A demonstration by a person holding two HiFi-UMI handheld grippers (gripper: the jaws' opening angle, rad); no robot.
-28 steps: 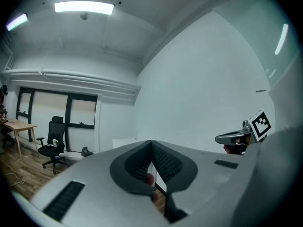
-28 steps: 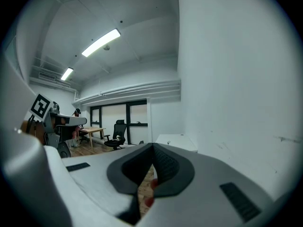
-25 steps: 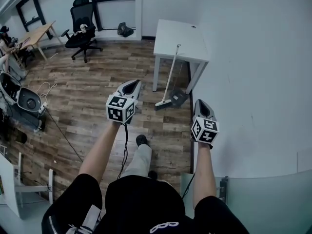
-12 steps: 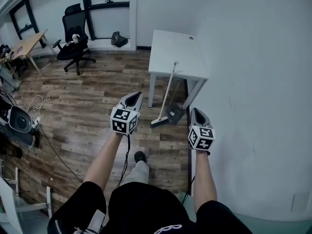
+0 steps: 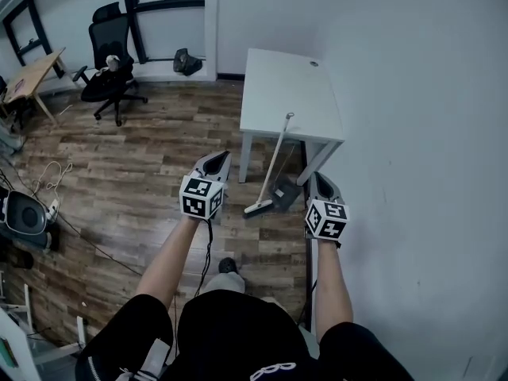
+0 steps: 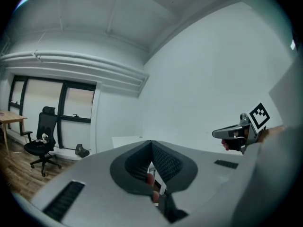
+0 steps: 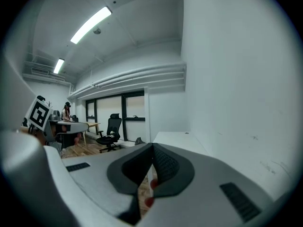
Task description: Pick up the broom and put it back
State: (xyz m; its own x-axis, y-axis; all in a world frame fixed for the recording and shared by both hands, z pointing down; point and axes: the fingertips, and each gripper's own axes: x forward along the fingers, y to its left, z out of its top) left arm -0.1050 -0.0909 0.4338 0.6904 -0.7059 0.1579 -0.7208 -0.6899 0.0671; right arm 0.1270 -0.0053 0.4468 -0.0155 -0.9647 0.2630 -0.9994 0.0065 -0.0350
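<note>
The broom (image 5: 272, 165) leans with its pale handle against the front edge of the white table (image 5: 286, 86), and its head (image 5: 258, 209) rests on the wooden floor. A dark dustpan (image 5: 284, 192) sits beside the broom head, under the table. My left gripper (image 5: 217, 156) is held out to the left of the broom, apart from it, with its jaws together and nothing in them (image 6: 151, 145). My right gripper (image 5: 319, 178) is to the right of the dustpan, close to the wall, also shut and holding nothing (image 7: 152, 148).
A white wall (image 5: 413, 133) runs along the right side. A black office chair (image 5: 107, 54), a wooden desk (image 5: 28, 74) and a dark bag (image 5: 186, 60) stand at the back left. Cables and a round black device (image 5: 16, 217) lie on the floor at the left.
I have walked toward the table, and both grippers came forward with me. The broom and dustpan now lie between the two grippers. Both stay shut.
</note>
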